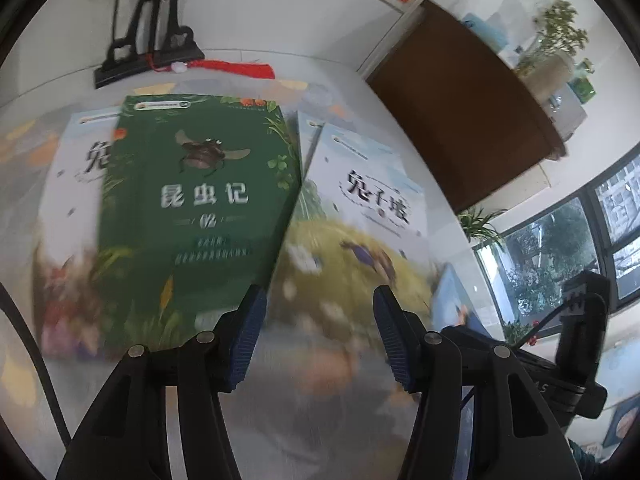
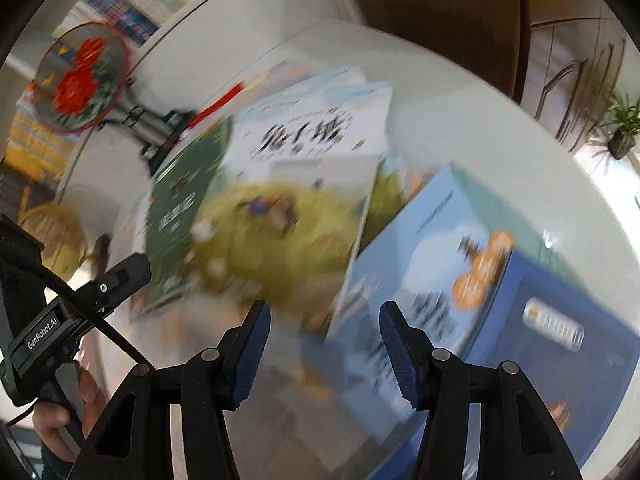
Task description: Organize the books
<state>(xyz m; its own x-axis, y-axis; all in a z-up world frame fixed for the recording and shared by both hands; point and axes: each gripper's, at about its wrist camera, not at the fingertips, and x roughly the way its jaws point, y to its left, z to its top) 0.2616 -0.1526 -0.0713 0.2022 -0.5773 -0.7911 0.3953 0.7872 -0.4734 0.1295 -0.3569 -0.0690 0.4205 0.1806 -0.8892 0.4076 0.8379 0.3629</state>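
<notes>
On the white table (image 1: 328, 76) ahead of me, several thin paperbacks are lying loosely overlapped; I am watching both grippers hovering above them with nothing held. My left gripper (image 1: 320, 312) is standing released, jaws wide apart and empty; my right gripper (image 2: 325, 326) is likewise spread and gripping nothing.

I am judging these books to be light, flat and somewhat floppy, with glossy covers that are likely to slide over one another; pinching a cover alone is probably going to bend it, so I am favouring a hold on a free edge or near the spine, where the pages are stacked stiffest.

From the left wrist view, the green insect book (image 1: 200, 216) is lying on top of a pale book whose edge is peeking out at its left; its lower right corner is sitting just beyond my left finger; the rabbit book (image 1: 360, 220) is lying just beside it to the right, ahead of my right finger, overlapping another copy beneath.

From the right wrist view, the blue book (image 2: 460, 280) is lying directly ahead of the open jaws and slightly right, its near corner between the fingers, tucked partly under the rabbit book (image 2: 304, 184); motion blur is hiding finer detail.
</notes>
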